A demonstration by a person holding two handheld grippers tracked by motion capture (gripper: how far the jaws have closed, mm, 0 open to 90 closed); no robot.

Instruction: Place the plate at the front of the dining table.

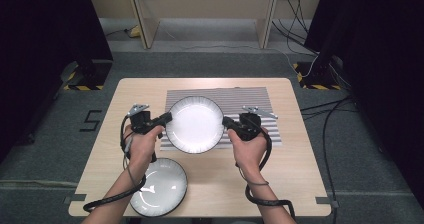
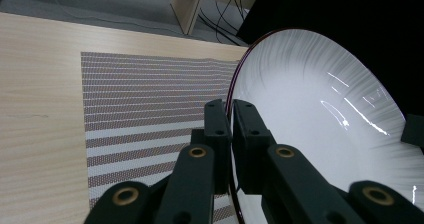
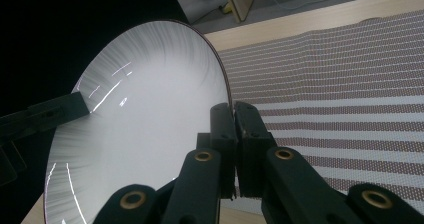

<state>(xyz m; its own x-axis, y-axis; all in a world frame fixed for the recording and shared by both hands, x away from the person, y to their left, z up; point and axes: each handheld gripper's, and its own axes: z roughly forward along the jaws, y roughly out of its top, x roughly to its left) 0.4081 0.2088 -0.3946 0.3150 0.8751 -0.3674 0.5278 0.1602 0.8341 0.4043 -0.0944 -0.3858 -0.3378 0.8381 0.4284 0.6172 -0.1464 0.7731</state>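
Plate [image 1: 194, 124] above striped mat [image 1: 250, 96], between both grippers | left gripper [image 1: 165, 118] clamped on its left rim | right gripper [image 1: 226, 121] clamped on its right rim | second plate [image 1: 160, 186] near table [image 1: 295, 179] front edge, well apart

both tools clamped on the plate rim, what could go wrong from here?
1. Each tool, left and right, pinches only the thin rim of the plate; the glossy edge could slip out.
2. If the hands drift apart or twist unevenly, one grip may let go.
3. The second plate overhangs the table edge by the left forearm; a bump could knock it off.
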